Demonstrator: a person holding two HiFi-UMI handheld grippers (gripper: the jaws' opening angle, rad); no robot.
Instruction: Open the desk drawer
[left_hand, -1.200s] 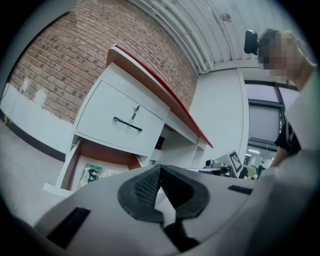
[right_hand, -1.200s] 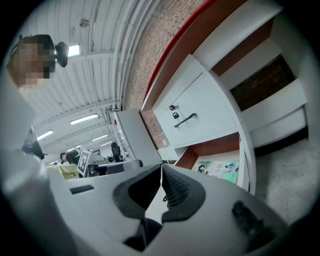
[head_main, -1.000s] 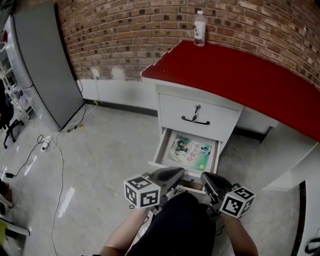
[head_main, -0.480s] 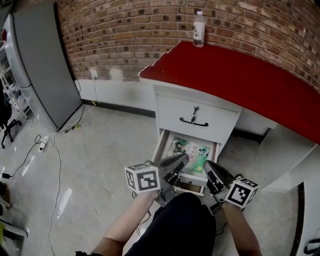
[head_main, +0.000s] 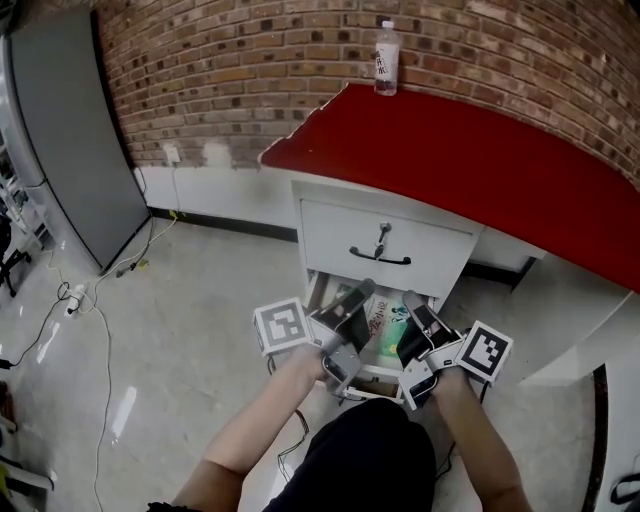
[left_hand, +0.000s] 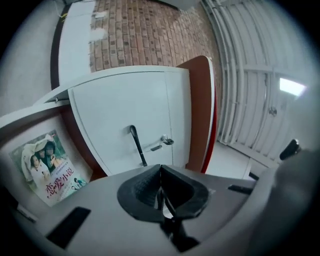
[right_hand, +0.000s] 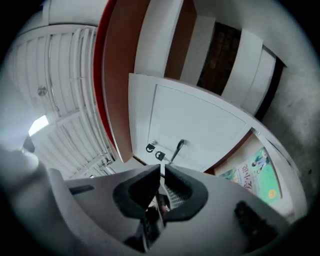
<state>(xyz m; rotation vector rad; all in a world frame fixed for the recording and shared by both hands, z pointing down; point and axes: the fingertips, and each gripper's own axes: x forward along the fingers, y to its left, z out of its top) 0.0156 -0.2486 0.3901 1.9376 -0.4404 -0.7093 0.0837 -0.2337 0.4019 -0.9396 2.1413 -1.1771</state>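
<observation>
Left tool (head_main: 358, 295), right tool (head_main: 412, 302): both being held fully closed, empty, side by side above open lower white drawer (head_main: 312, 290), 6 o'clock of closed upper white drawer (head_main: 340, 225). Black bar handle (head_main: 380, 258) being faced, likely for next pull. Red worktop (head_main: 480, 150) at 12 o'clock.

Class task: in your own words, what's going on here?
A person holds the left gripper and right gripper before a white desk with a red top. The lower white drawer is pulled out, an illustrated book lying inside; the upper white drawer with a black handle is closed. Both grippers hover over the open drawer, jaws shut, holding nothing.
</observation>
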